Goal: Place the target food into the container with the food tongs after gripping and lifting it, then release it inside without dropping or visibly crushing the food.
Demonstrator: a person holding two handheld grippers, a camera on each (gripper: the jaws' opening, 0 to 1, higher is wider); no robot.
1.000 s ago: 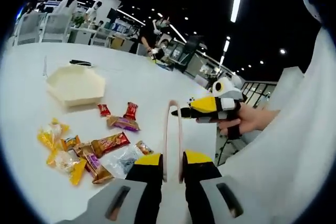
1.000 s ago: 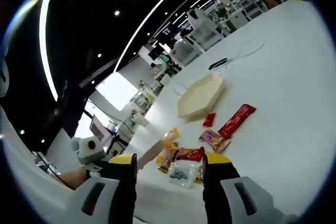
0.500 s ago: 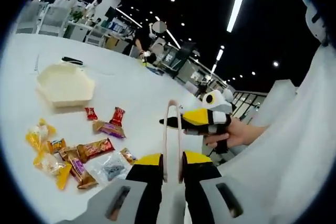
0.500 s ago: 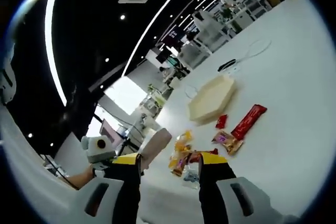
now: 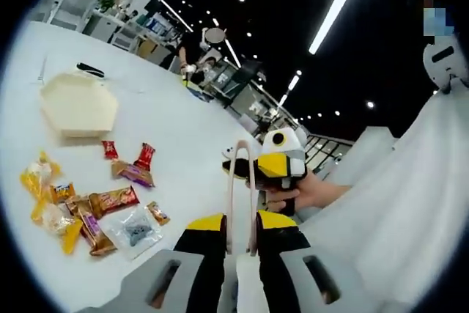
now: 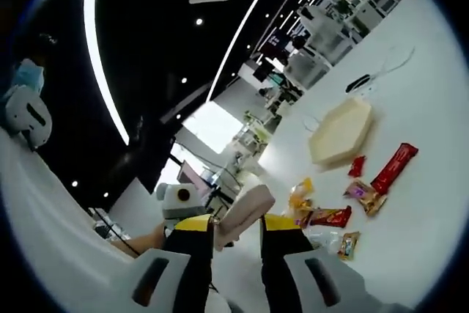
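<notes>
Sitting on the white surface (image 5: 183,115), the wrapped snacks (image 5: 95,207) lie in a loose scatter just beside the hexagonal container (image 5: 77,104). A red bar (image 5: 144,156) and a small red sweet are the pieces nearest that container, and the yellow and brown packets and a clear bag are farther from it. Which piece is the target cannot be told. None of the food is lifted and nothing shows inside the container.

The food tongs (image 5: 240,181) are held up off the surface, on the far side of the snacks from the container. The left tool (image 5: 240,229) is clenched on their handle end, so both arms rise between its jaws. The right tool (image 5: 272,166), carried in a hand (image 5: 293,194), has its dark tip against the tongs. In the right gripper view the tongs (image 6: 245,212) stand between that tool's jaws (image 6: 236,226), but whether they press on the arms cannot be told.

I judge this to be the setup step, with the tongs being made ready before any pickup. The next move calls for bringing the open tips down over one snack and squeezing gently enough not to crush it.
</notes>
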